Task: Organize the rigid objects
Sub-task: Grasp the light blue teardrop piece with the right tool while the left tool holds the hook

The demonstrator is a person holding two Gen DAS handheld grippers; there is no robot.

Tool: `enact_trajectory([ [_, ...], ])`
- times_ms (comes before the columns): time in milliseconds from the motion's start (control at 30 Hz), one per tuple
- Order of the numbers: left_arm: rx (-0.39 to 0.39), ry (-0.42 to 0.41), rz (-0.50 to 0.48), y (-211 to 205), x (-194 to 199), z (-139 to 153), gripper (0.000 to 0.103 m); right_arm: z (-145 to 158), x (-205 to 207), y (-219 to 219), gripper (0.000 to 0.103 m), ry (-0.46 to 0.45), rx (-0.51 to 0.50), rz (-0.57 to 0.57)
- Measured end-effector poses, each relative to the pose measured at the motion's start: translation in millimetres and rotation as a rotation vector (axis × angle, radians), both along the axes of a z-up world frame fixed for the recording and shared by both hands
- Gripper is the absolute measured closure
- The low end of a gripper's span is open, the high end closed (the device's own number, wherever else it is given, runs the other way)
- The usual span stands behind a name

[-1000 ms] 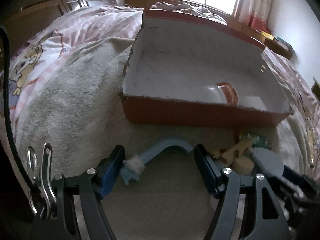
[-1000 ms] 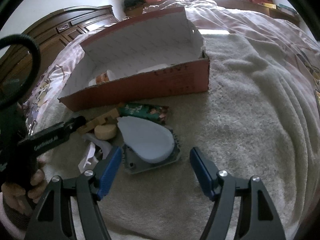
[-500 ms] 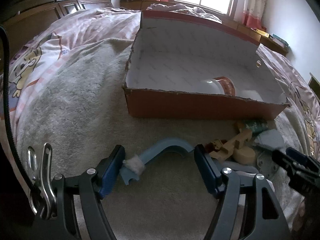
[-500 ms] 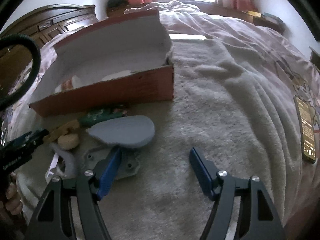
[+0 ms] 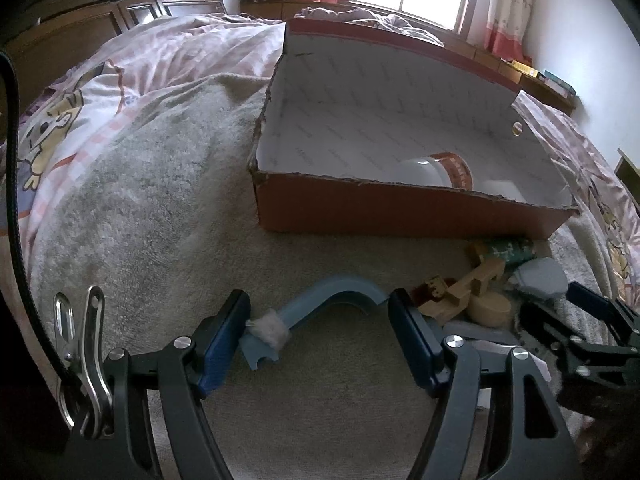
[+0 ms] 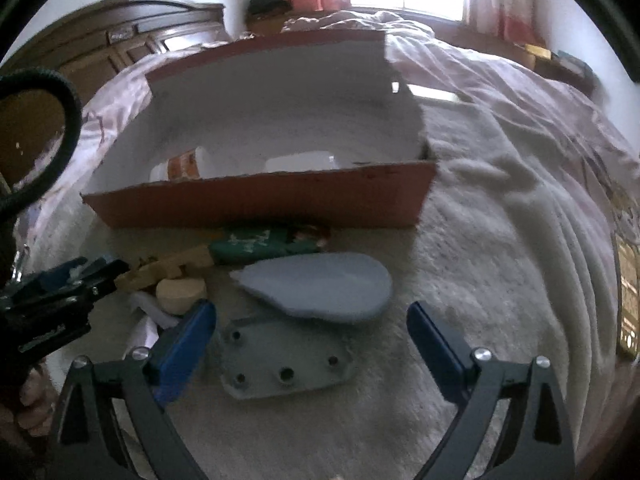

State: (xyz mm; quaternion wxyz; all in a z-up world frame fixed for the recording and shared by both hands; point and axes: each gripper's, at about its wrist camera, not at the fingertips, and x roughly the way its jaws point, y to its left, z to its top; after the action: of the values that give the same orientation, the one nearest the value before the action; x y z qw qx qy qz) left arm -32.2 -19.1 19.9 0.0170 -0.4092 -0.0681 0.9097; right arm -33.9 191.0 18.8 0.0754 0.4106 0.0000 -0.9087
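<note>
A red cardboard box with a white inside lies open on the bed and holds a white jar with an orange label. My left gripper is open, its fingers either side of a curved blue plastic piece with white fluff on it. My right gripper is open, low over a grey plate with holes and a blue teardrop-shaped piece. A wooden toy, a tan disc and a green packet lie in front of the box.
The objects rest on a grey fluffy blanket over pink bedding. A phone lies at the right edge of the bed. A dark wooden headboard stands behind, a window beyond.
My right gripper has swung back left, so the grey plate and blue piece sit between its fingers. My left gripper has stayed around the curved blue piece.
</note>
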Motion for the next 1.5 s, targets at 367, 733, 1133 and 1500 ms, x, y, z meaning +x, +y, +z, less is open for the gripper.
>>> enact_trajectory([
  [367,-0.021,0.012,-0.013,2,-1,-3,0.030,-9,-14,-7,0.003,0.012,0.026,0.001],
  [733,-0.012,0.037,-0.021,-1,3,-5,0.030,-9,-12,-8,0.013,0.046,0.057,-0.038],
  [1133,-0.012,0.044,-0.026,-1,4,-5,0.030,-8,-9,-6,0.013,0.059,0.042,-0.036],
  [1500,-0.050,0.083,-0.077,12,12,16,0.030,5,6,12,0.013,0.061,-0.056,-0.046],
])
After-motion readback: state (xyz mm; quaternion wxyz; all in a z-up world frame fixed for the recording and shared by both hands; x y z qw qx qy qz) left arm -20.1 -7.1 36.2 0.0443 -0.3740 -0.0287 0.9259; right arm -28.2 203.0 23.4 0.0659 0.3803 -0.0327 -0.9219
